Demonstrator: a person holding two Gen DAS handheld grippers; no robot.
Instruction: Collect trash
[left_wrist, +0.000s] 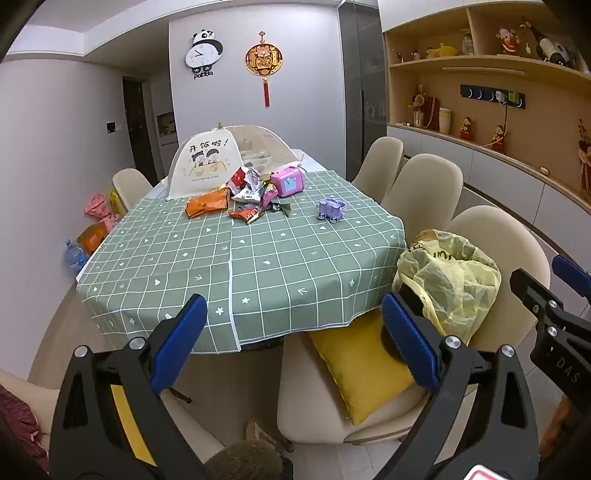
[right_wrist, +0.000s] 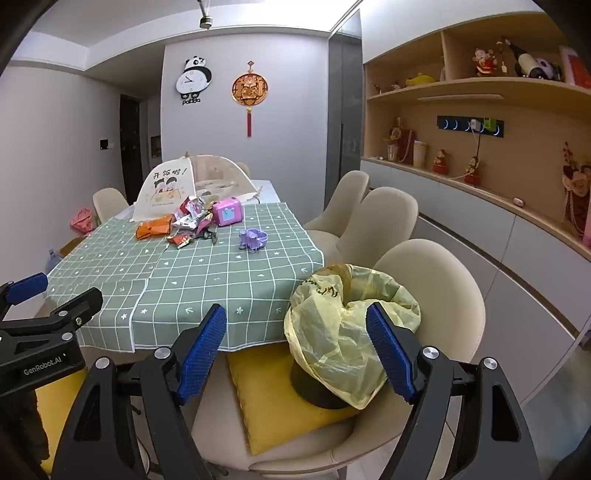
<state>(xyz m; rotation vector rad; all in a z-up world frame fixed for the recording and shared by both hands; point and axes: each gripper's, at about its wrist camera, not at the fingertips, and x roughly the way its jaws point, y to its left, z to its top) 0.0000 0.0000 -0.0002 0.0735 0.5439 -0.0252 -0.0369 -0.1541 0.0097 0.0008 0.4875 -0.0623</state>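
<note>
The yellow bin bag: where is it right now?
In both views the yellow bin bag lines a dark bin on the nearest chair, right of the table.

Black fingers w/ blue ribbed pads, silver screws, "GenRobot.AI" label.

We see the wrappers heaped at the table's far end: a flat orange packet, crumpled red-and-white ones, a small one nearer us. Our yellow bag stands open and rumpled over a dark bin on the chair.
</note>
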